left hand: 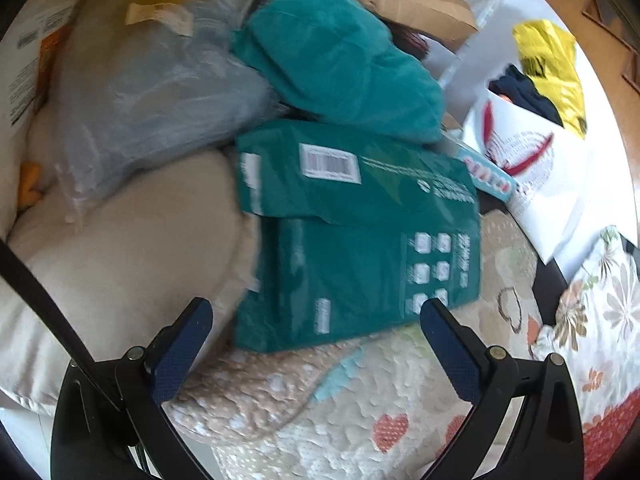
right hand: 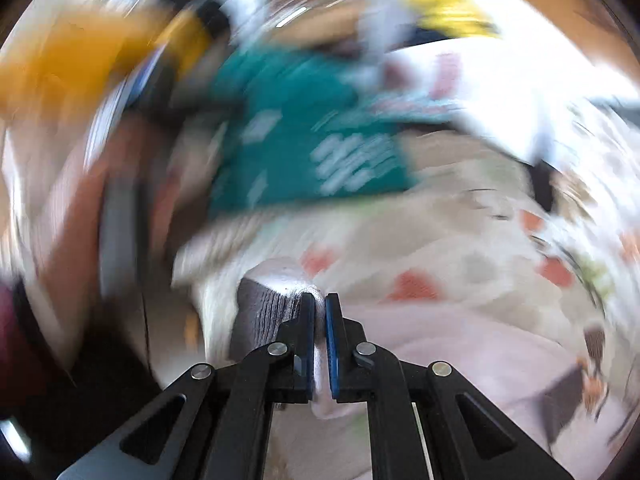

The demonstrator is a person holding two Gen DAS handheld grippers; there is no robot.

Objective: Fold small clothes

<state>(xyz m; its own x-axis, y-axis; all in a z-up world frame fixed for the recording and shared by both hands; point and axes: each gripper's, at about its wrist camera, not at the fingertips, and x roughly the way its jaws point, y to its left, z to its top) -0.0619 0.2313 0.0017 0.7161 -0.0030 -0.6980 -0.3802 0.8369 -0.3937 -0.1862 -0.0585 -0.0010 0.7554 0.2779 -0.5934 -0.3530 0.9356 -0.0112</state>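
My left gripper (left hand: 316, 316) is open and empty, its blue pads wide apart above a quilted bedspread with red hearts (left hand: 360, 408). My right gripper (right hand: 319, 308) is shut on a fold of small pale pink and white clothing (right hand: 440, 344) with a grey ribbed part (right hand: 260, 316) beside the left finger. The right wrist view is heavily motion-blurred.
A teal package (left hand: 352, 236) lies just ahead of the left gripper, with a teal cloth bundle (left hand: 340, 60) behind it. A beige cushion (left hand: 132, 240) and a grey plastic-wrapped pillow (left hand: 152, 88) sit left. White bags (left hand: 540, 168) and a yellow bag (left hand: 552, 68) sit right.
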